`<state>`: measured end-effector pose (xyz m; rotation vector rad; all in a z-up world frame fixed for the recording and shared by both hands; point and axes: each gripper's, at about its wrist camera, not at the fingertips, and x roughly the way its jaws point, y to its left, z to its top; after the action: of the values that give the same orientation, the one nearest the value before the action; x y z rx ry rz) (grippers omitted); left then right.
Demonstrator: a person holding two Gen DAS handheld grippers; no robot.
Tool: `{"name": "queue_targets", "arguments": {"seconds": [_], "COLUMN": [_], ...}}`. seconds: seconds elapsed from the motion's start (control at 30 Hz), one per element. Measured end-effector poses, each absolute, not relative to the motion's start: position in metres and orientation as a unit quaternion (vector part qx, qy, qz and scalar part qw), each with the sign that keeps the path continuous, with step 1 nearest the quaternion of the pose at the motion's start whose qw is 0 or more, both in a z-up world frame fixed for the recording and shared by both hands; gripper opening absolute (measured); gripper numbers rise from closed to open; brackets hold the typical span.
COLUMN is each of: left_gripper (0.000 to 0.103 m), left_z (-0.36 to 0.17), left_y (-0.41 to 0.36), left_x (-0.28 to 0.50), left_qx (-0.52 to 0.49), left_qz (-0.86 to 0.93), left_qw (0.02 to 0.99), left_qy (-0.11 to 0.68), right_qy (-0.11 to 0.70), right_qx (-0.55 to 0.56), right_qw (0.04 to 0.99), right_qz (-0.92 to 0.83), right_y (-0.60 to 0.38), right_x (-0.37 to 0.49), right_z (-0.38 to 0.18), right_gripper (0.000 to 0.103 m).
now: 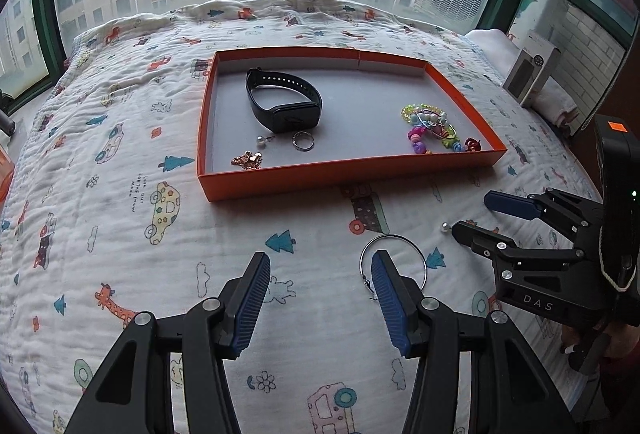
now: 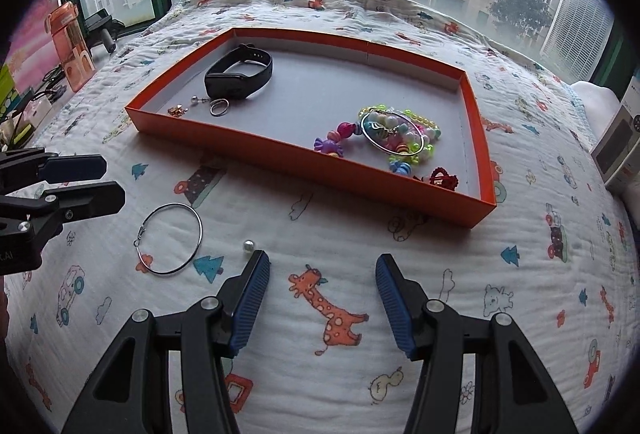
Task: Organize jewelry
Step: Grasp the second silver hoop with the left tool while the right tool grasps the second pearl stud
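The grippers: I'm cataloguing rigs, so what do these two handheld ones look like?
Both match: black angular linkage arms with silver round pivot bolts, ending in two fingers faced with ribbed blue pads. The left gripper shows this from its own camera. The right gripper carries white "DAS" lettering, an orange sticker and a small green light on its black body, plus a white cord.

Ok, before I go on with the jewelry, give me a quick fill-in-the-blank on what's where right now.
1. The black smart band lies inside the ____ tray.
2. The large silver hoop earring still outside the tray rests on the ____.
3. The loose pearl earring on the blanket lies just beyond a fingertip of the ____ gripper.
4. Both grippers, left gripper included, have ____ between their fingers.

Missing words: orange; blanket; right; nothing
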<state>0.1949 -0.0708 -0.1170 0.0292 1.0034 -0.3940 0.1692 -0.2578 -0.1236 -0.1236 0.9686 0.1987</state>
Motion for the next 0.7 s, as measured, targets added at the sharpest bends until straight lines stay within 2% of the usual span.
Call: {"name": "queue_targets", "arguments": {"seconds": [0.1, 0.3, 0.63, 0.7], "left_gripper": [0.057, 0.057, 0.057, 0.064], "left_z": [-0.117, -0.119, -0.13, -0.133], "left_y": [-0.076, -0.087, -0.12, -0.123], "left_x": [0.193, 0.191, 0.196, 0.199], "left_qx": [0.02, 0.018, 0.089, 0.094], "left_qz": [-0.2, -0.261, -0.316, -0.324], "left_qw": [0.856, 0.837, 0.808, 0.801], "left_qy": [0.477, 0.481, 0.49, 0.495], "right_qy": [0.463, 0.463, 0.466, 0.467], "right_qx": [-0.066, -0.001, 0.023, 0.023], "right_qw": [0.88, 0.882, 0.88, 0.88], "right_qz": [0.078, 0.091, 0.088, 0.087], "right_y": [-0.262, -0.271, -0.275, -0.275], "right_x": [0.171, 0.163, 0.152, 0.151], "right_z": [-0.123, -0.113, -0.111, -0.111], "right_gripper": [0.061, 0.061, 0.061, 0.061]}}
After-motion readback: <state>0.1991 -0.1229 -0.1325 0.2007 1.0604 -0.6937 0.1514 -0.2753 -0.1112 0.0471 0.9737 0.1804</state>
